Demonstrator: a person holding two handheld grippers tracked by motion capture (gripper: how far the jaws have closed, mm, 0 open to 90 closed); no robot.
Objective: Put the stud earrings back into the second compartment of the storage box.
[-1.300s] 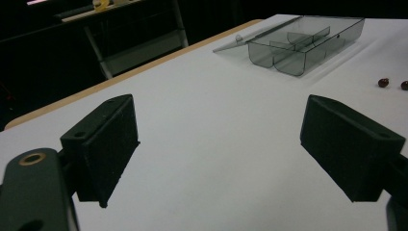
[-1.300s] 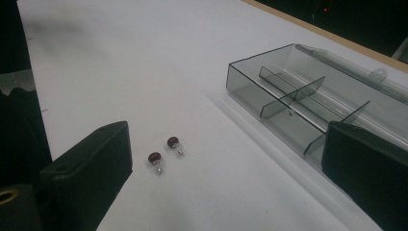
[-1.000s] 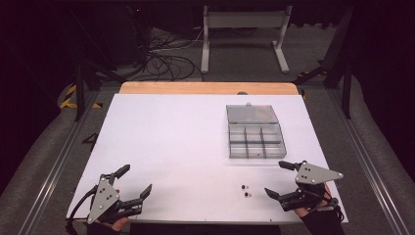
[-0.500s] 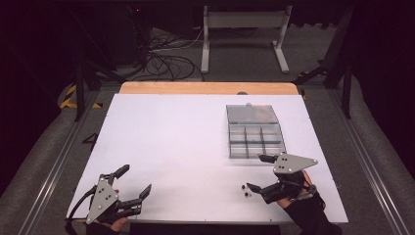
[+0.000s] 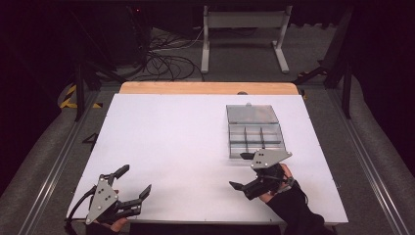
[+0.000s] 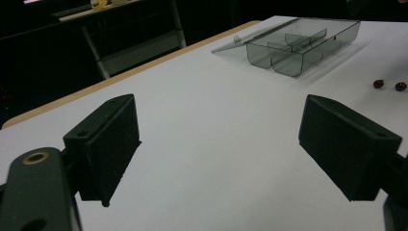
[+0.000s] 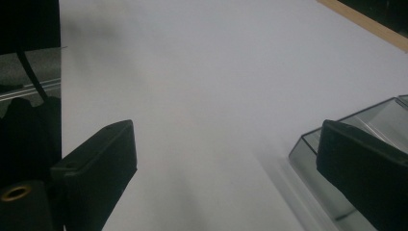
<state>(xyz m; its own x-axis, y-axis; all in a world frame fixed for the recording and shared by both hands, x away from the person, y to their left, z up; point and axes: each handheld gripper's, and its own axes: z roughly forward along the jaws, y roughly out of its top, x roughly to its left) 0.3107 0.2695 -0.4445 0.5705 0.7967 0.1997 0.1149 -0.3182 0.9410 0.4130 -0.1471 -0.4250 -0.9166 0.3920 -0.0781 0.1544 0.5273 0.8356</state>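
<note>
From above, the right claw and its hand cover the bench where the two dark beads lie; those beads are too small to identify in the left gripper view. The compartment box is cut off by the right gripper view's edge, its near wall blurred. The box's contents cannot be made out.

The clear grey compartmented plastic box looks smooth and glossy — see-through walls. It sits on a matt white tabletop edged with a pale bare-wood strip.
</note>
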